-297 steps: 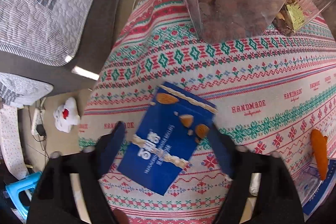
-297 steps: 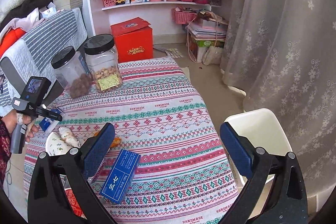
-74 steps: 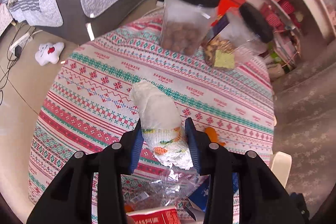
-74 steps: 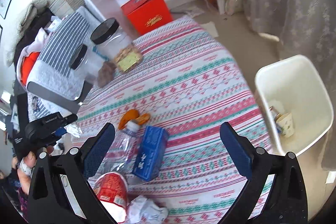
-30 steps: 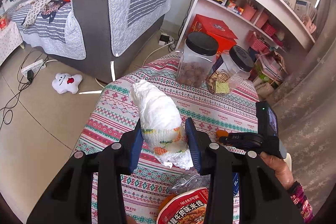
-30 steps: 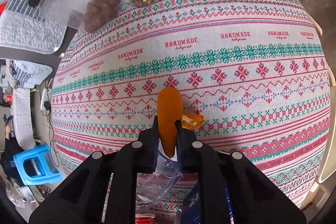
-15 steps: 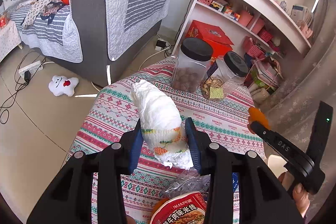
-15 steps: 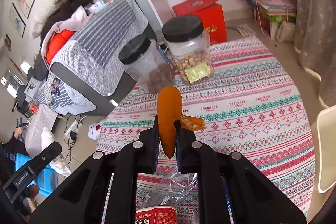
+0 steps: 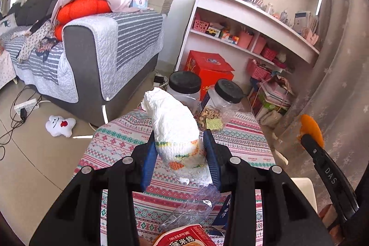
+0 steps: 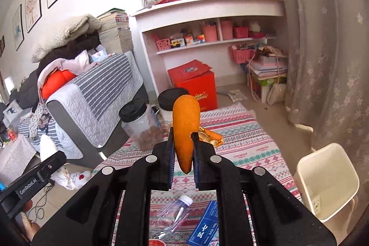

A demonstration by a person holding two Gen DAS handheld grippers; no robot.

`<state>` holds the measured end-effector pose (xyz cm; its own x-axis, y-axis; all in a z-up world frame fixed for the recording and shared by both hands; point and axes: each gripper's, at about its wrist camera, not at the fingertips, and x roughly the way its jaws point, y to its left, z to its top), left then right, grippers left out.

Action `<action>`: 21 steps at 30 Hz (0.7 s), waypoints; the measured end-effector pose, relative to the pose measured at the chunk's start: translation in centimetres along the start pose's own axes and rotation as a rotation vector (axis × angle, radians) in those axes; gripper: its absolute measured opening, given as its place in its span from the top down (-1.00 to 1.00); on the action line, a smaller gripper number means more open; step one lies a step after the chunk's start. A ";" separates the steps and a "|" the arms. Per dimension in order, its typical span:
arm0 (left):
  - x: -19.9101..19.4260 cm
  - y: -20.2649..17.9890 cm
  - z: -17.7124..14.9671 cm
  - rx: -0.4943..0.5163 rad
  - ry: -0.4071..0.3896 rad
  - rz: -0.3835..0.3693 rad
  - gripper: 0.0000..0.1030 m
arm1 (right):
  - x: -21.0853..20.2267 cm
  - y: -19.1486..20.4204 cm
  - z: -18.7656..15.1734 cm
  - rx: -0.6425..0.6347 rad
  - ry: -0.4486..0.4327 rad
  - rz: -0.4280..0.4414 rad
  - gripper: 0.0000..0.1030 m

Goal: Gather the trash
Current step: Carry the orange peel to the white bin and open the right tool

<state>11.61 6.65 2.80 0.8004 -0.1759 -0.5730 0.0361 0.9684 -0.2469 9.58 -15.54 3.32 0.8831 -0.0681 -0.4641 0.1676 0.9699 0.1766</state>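
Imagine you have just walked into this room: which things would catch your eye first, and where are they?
The orange peel, clamped upright in the right gripper above the patterned tablecloth. Next, the crumpled white diaper held in the left gripper. The white bin stands right of the table.

rolled white diaper (image 9: 176, 128) — upright, held aloft | orange peel (image 10: 185, 128) — upright, pinched | white bin (image 10: 327, 179) — beside table

Both wrist views above table (image 9: 120, 137), facing shelves (image 10: 207, 8) (shared)
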 end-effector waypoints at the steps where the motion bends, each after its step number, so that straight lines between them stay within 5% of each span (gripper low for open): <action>1: -0.2 -0.4 0.0 0.006 -0.013 0.000 0.23 | -0.3 -0.4 0.0 0.000 -0.023 -0.025 0.77; 8: 0.4 -2.2 -0.6 0.022 -0.010 -0.007 0.23 | -1.0 -5.1 0.0 0.015 -0.108 -0.245 0.77; 21: 1.6 -6.3 -2.0 0.069 0.007 -0.040 0.23 | -1.3 -19.8 0.1 0.178 -0.044 -0.540 0.76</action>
<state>11.40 -0.13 1.88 0.7932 -0.2157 -0.5695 0.1091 0.9704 -0.2155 5.14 -34.72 0.52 0.6682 -0.5571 -0.4931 0.6687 0.7403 0.0698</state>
